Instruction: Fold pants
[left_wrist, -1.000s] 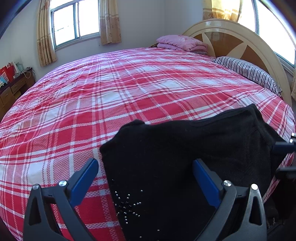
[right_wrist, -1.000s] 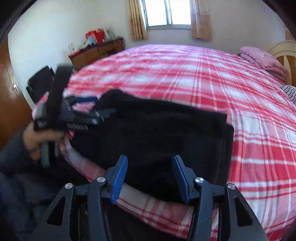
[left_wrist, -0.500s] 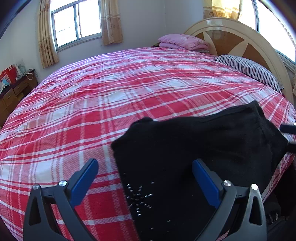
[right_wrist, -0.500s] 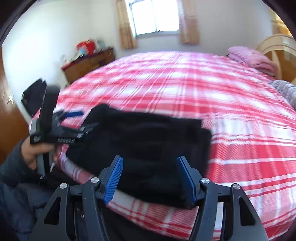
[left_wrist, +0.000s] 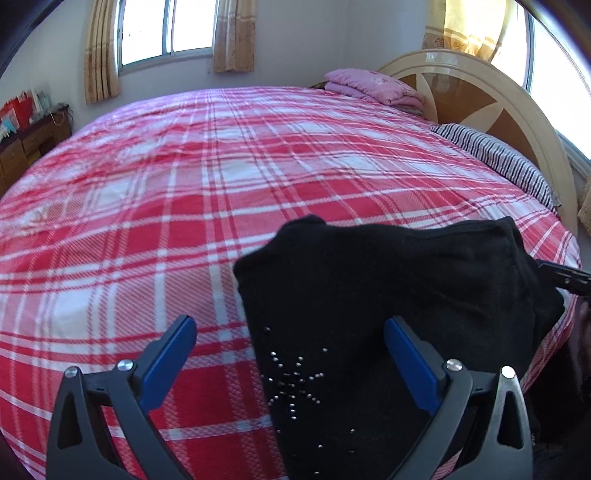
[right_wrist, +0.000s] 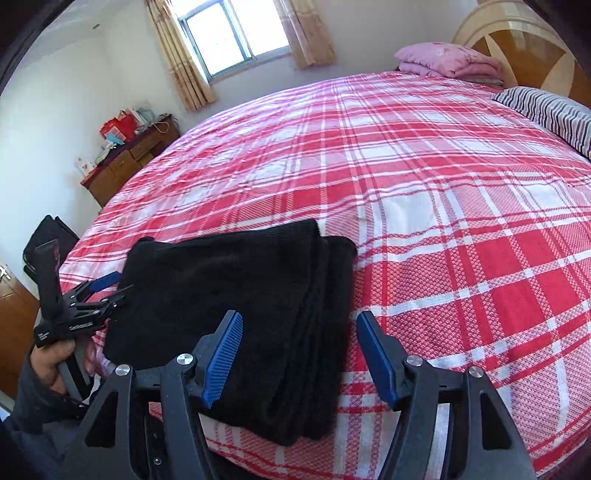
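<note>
Pants (right_wrist: 236, 295) folded on bed (right_wrist: 443, 184), beneath opening right gripper (right_wrist: 299, 354)

Home bedroom, plaid-covered bed (left_wrist: 221, 177) (wooden headboard (left_wrist: 491, 110)), curtained window (right_wrist: 236, 33)

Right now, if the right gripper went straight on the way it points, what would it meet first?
Probably the folded pants: their right edge lies between the opening fingers of the right gripper, untouched by either. The plaid bedspread lies just beside; depth is unclear.

White lettering on the left gripper (right_wrist: 107, 291) is too small to read.
</note>
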